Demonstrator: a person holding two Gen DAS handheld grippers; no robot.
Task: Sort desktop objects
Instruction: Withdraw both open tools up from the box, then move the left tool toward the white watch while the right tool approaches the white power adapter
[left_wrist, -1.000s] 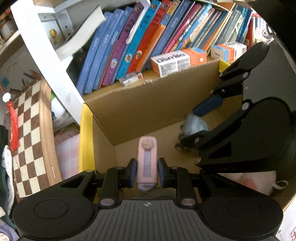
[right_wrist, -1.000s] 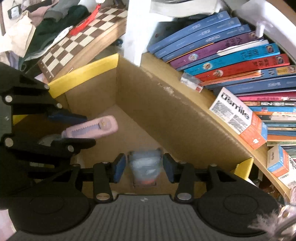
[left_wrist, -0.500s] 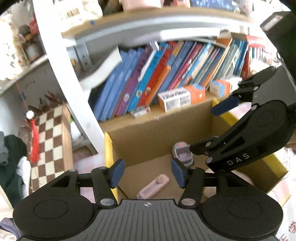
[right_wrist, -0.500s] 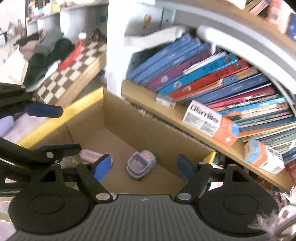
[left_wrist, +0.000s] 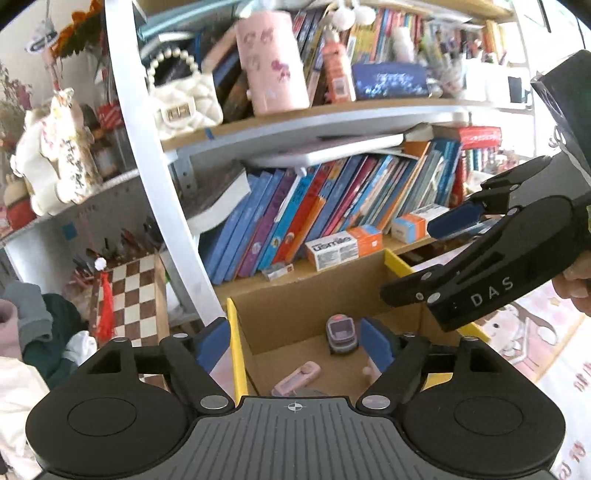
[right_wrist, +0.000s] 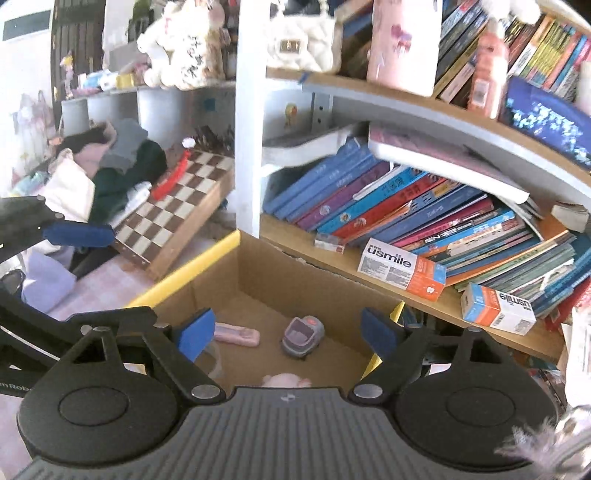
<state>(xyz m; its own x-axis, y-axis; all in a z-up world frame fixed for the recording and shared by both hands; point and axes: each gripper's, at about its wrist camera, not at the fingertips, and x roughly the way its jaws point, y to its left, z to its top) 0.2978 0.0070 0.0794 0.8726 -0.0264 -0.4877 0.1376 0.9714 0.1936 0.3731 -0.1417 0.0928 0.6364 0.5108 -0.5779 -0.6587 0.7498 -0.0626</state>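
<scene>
1. Although both are seen to lie on the floor of the open brown cardboard box with yellow-taped rim (left_wrist: 236, 354), the flat pink oblong case (left_wrist: 295, 377) and the small grey clip-shaped device with a red button (right_wrist: 303, 335) are apart from each other, the device nearer the back wall.
2. A pale pink soft item (right_wrist: 286, 379) is partly hidden at the box's near edge; its nature cannot be told.
3. The left gripper (left_wrist: 295, 341) is held wide, empty, above the box; the right gripper (right_wrist: 286, 330) likewise.
4. Risk is judged: the grippers are near each other, so collision is possible.
5. The box wall could be knocked if either is lowered carelessly.
</scene>
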